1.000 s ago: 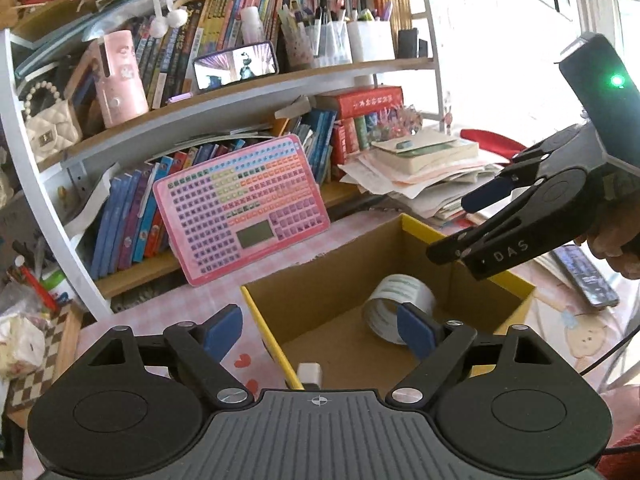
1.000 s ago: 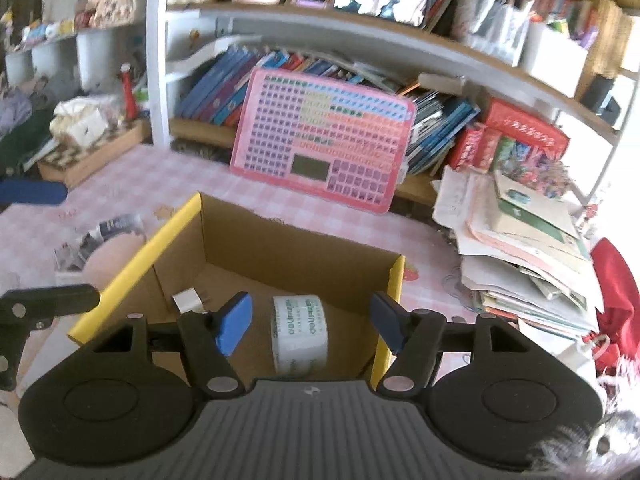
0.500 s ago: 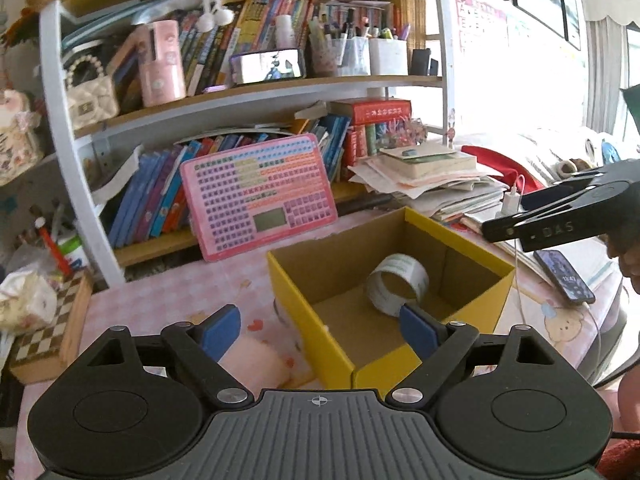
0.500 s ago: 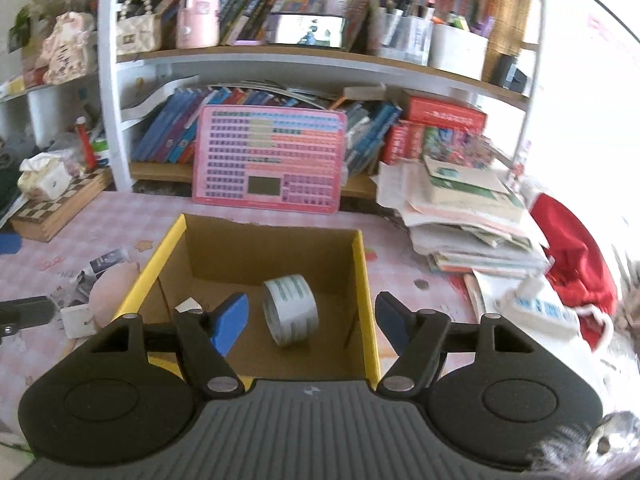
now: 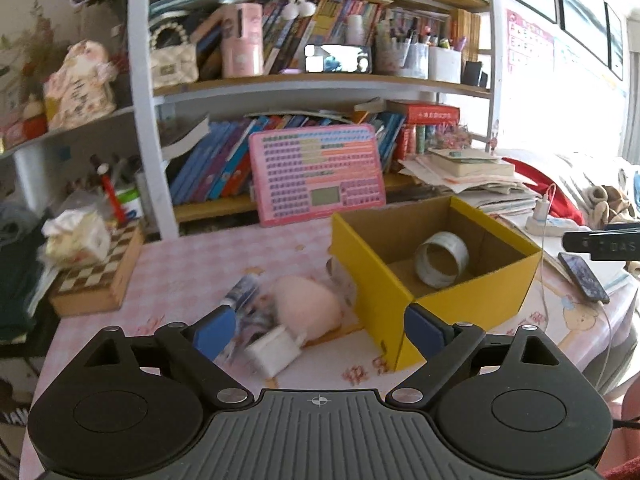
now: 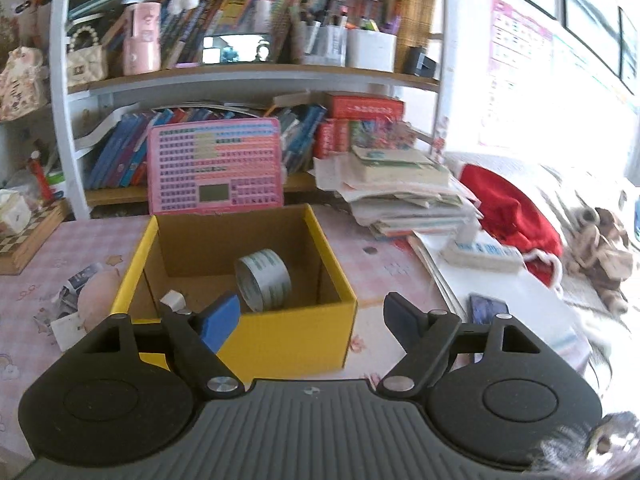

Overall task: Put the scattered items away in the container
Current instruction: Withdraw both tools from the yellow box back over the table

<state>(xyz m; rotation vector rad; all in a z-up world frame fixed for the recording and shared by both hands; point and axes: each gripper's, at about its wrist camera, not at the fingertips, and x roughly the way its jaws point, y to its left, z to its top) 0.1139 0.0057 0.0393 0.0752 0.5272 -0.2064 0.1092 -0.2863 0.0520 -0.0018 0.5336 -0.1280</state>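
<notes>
Both grippers had been drawn back from the yellow cardboard box (image 5: 436,280) since the earlier frames, so that more of the pink tabletop (image 5: 192,264) was brought into view, and the jaws of each had just been opening with nothing between them. The left gripper (image 5: 318,326) was held spread wide and empty over the loose items; the right gripper (image 6: 312,320) was likewise parted and empty in front of the box's near wall.

Inside the box a roll of tape (image 6: 262,278) was seen lying on its side, its hollow axis aimed roughly towards the right wrist camera, with a small white plug-like item (image 6: 173,300) in the near left corner. Left outside, just beside the box's left wall, were a soft pink rounded object (image 5: 306,304), a white charger block (image 5: 274,350) touching it, and a crinkled printed packet (image 5: 240,292) whose long axis ran from near right to far left.

A poor grasp was judged the main risk: the three items were crowded together, so two could be pinched at once or one nudged away. The soft object could be squeezed out from the pads. The box was probably light and could be shoved by a passing finger. Blur made the packet's exact outline uncertain.
</notes>
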